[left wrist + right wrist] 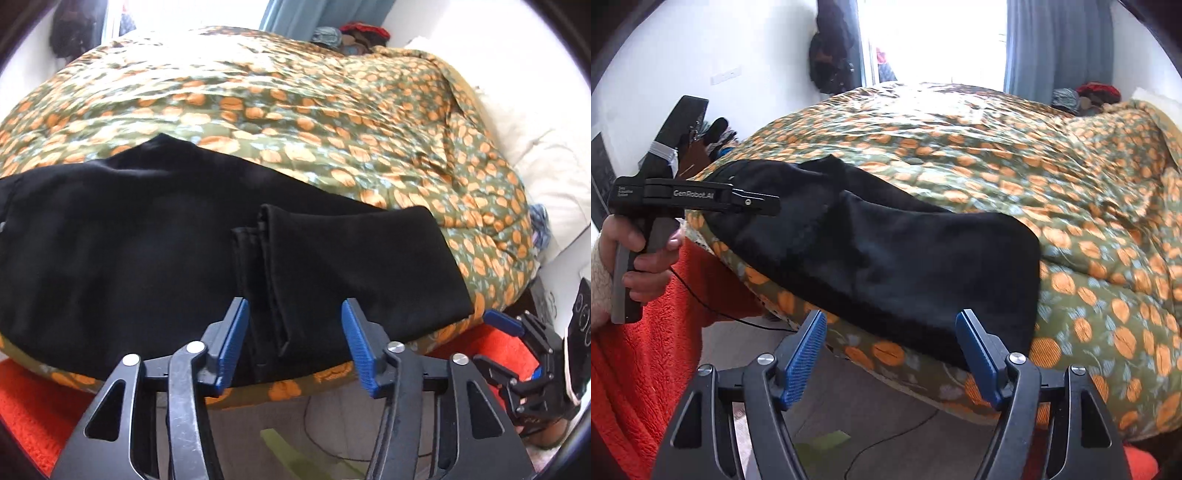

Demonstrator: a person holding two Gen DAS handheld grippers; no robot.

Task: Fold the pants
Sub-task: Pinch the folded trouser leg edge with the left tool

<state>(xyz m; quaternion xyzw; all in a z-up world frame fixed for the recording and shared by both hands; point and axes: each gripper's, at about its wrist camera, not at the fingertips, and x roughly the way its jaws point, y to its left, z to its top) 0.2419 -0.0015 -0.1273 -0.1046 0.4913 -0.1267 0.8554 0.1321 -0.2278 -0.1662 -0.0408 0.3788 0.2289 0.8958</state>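
Black pants (155, 251) lie folded on a bed with an orange-flowered green quilt (295, 110), near its front edge. The leg hems are folded back over the middle, with a seam edge (273, 295) running toward me. My left gripper (295, 325) is open and empty, its blue pads on either side of the hem edge, just above the cloth. My right gripper (892, 339) is open and empty at the front edge of the pants (886, 258). It also shows in the left wrist view (517, 332) at the far right, and the left gripper body (694, 195) shows in the right wrist view.
An orange fleece blanket (646, 332) hangs below the bed edge at the left. A cable (731, 317) runs over the floor. White pillows (546, 173) lie at the bed's right. Clothes (1082, 96) are piled at the far side by a curtain.
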